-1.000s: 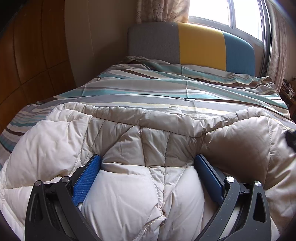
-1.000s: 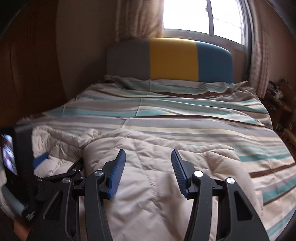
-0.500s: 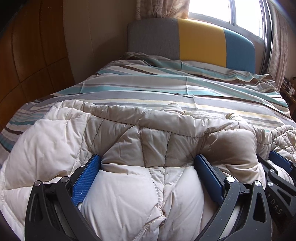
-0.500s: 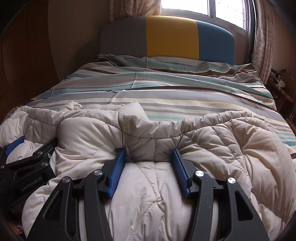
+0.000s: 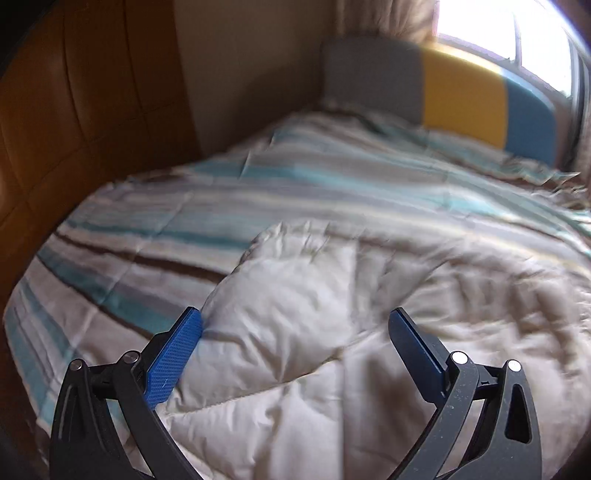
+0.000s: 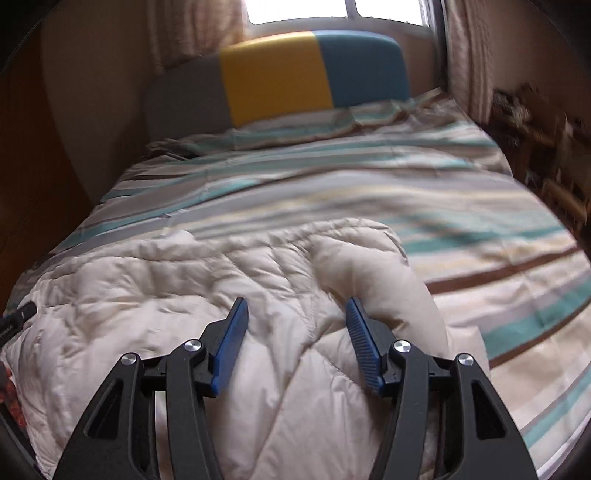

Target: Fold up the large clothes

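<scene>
Both sets of jaws stand wide apart and grip nothing: the left gripper (image 5: 295, 325) and the right gripper (image 6: 295, 314) hover over the cream puffer jacket (image 6: 184, 280), which lies bunched on the striped duvet (image 6: 369, 177). Folding looks partly done; its sides seem turned in, final folds likely remain

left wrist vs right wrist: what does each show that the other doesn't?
Left wrist only: the wood wall panel and the left gripper, jaws open over the jacket.
Right wrist only: cluttered shelves beside the bed and the right gripper, jaws open.
Both: the beige jacket lying on the striped duvet, the headboard and the window.
</scene>
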The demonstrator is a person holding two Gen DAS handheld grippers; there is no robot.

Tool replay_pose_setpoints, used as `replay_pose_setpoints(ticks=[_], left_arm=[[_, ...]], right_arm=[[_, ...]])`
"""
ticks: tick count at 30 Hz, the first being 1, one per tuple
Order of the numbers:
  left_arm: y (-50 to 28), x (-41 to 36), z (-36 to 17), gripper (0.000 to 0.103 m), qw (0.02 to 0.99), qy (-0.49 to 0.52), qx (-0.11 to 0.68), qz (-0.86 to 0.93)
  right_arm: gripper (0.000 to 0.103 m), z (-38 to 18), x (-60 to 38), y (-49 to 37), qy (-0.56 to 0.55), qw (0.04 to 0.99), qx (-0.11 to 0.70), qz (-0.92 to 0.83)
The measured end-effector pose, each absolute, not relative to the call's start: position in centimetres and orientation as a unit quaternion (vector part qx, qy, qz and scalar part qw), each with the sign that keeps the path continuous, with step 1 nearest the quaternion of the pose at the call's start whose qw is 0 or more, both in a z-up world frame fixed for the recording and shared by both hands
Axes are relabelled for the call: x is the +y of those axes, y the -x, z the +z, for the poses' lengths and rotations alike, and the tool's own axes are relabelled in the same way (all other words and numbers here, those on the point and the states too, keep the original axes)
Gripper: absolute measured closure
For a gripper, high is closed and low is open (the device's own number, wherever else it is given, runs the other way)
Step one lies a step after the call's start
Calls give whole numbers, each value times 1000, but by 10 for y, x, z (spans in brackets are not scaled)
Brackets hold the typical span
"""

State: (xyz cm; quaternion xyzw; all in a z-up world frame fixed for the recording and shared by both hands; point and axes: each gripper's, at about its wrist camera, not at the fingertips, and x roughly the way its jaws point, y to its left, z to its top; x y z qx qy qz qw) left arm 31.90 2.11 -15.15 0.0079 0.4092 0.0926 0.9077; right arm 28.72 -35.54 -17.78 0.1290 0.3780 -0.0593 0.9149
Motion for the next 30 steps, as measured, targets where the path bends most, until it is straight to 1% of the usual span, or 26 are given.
replay_pose_setpoints(ticks=[1,5,8,14,17,22,30], left_arm=[[-323,22,-159,3,905,-9,415,88],[-321,26,-175,3,916,1,393,78],[-331,27,-183,3,912,8,404,73],[-326,30,-176,3,908,24,415,59],[-308,38,-160,3,910,46,410,39],[-254,49,-136,3,933,82,348,36],[-195,73,-140,3,934,99,338,60]], right_arm=[[47,-182,-353,-287,-120,917,376,-60],[45,-192,-338,-291,-78,921,373,-79],[45,-197,-336,-299,-73,918,382,-79],[44,-192,-337,-297,-76,914,392,-76],[43,-177,-336,-282,-83,916,385,-74],[43,-157,-323,-252,-98,922,370,-50],[43,-141,-287,-208,-72,935,347,-12]])
